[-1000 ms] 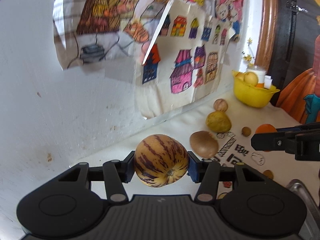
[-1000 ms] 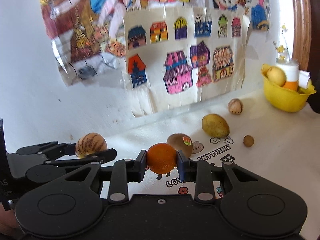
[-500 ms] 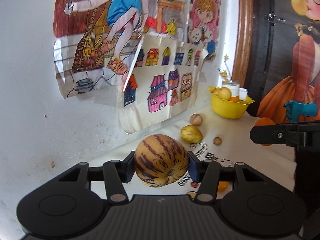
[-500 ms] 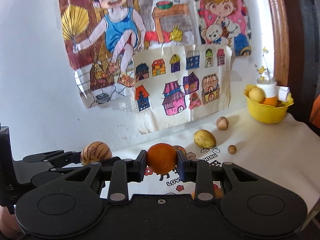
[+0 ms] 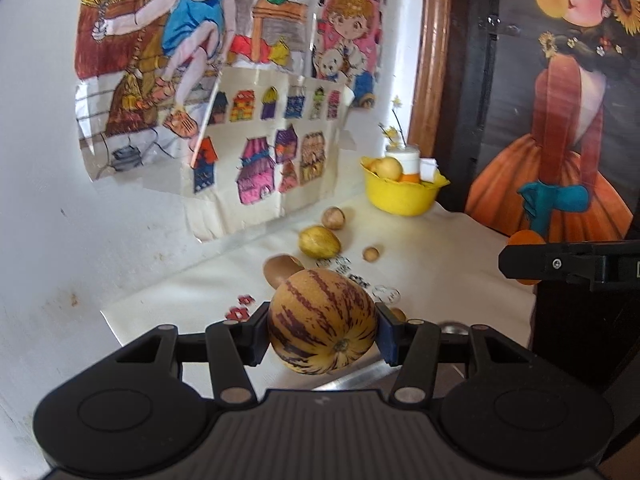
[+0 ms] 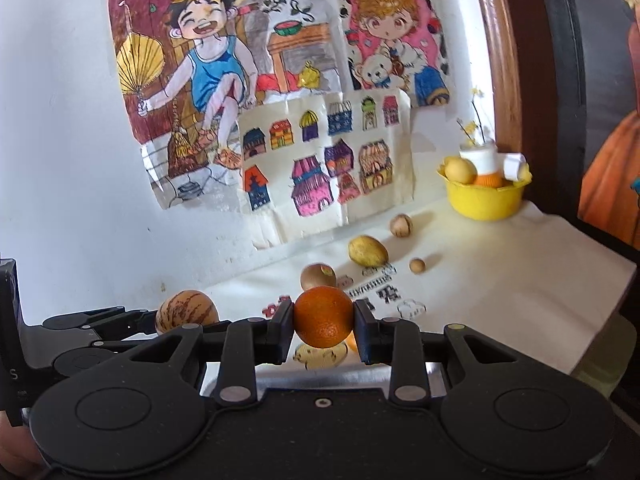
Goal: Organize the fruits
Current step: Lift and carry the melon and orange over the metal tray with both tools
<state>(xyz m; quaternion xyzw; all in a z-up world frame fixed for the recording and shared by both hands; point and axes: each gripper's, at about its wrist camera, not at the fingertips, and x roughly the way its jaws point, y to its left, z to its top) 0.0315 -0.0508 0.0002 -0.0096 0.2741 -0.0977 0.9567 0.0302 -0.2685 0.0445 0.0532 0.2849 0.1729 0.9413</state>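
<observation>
The left tongs [image 5: 323, 334] are clamped on a melon [image 5: 322, 322], held up above the counter [image 5: 448, 276]. It's round, yellow w/ dark purple stripes that run to a small brown dot at its end. The right tongs [image 6: 323, 318] are clamped on an orange [image 6: 323, 317], round, bumpy skin, bright orange, also up in the air.

More fruit sits on the white cloth on the counter: a brown kiwi [image 6: 318, 276] w/ a sticker, a yellow-green fruit [image 6: 368, 251], a pale nut-like ball [image 6: 401, 225] and a tiny brown ball [image 6: 417, 266]. A yellow bowl [image 6: 486, 200] stands far back near the wall, w/ a yellow fruit and a white cup in it.

In the left view the melon covers part of the kiwi, and the other tongs hide most of the orange. A shiny metal edge [image 5: 360, 378] shows under the tongs; can't tell what it is. Just below the orange in the right view there's a yellow spotted thing [image 6: 320, 357], blurry, hard to make out.
</observation>
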